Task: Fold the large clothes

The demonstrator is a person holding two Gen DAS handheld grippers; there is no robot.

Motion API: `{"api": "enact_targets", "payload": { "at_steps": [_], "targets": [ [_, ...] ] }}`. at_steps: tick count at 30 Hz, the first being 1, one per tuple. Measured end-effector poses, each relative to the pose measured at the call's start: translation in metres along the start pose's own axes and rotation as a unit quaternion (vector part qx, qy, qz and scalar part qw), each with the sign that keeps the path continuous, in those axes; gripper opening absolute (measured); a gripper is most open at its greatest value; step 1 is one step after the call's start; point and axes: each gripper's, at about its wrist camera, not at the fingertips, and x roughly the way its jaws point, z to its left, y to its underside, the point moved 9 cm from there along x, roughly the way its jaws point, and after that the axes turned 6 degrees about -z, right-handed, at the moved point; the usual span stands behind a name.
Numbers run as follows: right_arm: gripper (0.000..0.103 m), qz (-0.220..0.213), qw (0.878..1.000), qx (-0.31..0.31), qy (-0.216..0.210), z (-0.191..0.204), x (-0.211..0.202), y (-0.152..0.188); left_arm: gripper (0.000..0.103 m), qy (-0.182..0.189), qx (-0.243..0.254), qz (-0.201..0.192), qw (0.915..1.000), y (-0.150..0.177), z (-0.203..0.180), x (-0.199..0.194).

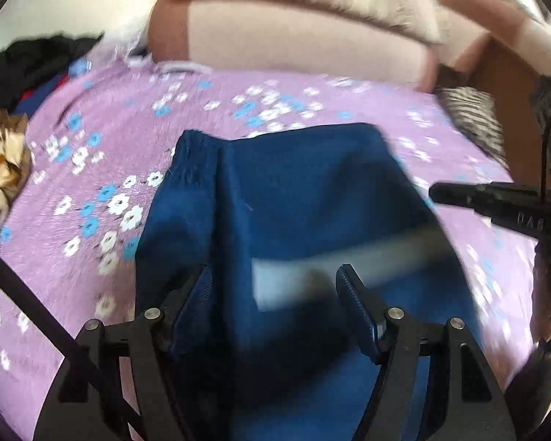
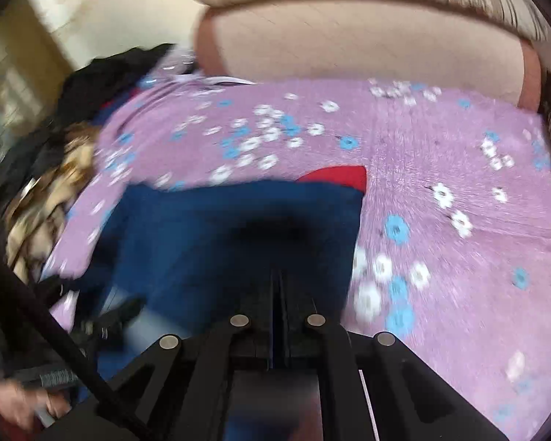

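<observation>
Bed with lilac floral sheet (image 1: pixel 312 110), blue garment (image 1: pixel 294 191), dark clothes pile (image 2: pixel 103 84), pink bolster (image 1: pixel 294 36)

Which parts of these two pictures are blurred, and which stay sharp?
Left wrist view: the fingers are sharp, the blue garment partly smeared, the sofa soft. Right wrist view: the flowered purple sheet streaks with motion blur; both views curve at the edges.

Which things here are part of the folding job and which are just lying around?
Part of the job: blue garment, left gripper, right gripper.

Lying about: heap of dark clothes, gold satin cloth, striped cushion, red cloth, floral bedspread.
</observation>
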Motion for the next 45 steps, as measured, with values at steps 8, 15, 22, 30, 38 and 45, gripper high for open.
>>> {"api": "enact_targets", "payload": {
  "at_steps": [8, 15, 22, 30, 38, 45],
  "targets": [
    [0.007, 0.017, 1.000, -0.019, 0.007, 0.016, -0.011, 0.079, 0.073, -0.024, 0.003, 0.011, 0.9996, 0.048, -0.008, 0.011],
    [0.007, -0.011, 0.999, -0.036, -0.010, 0.040, -0.062, 0.093, 0.073, -0.004, 0.001, -0.016, 0.9999, 0.066, -0.015, -0.044],
    [0.008, -0.003, 0.999, -0.043, -0.015, 0.063, -0.063, 0.164, 0.077, -0.024, -0.007, -0.034, 0.9991, 0.103, -0.003, -0.037],
    [0.008, -0.019, 0.999, -0.046, -0.014, 0.071, -0.087, 0.156, 0.076, -0.034, 0.005, -0.039, 0.9987, 0.103, 0.001, -0.074],
    [0.013, 0.006, 0.998, -0.051, -0.033, 0.082, -0.068, 0.179, 0.088, -0.035, -0.029, 0.011, 0.9989, 0.129, 0.032, -0.049],
    [0.044, -0.004, 0.997, -0.041, -0.062, 0.084, -0.099, 0.155, 0.086, -0.024, -0.034, -0.014, 0.9990, 0.103, 0.040, -0.078]
  ]
}}
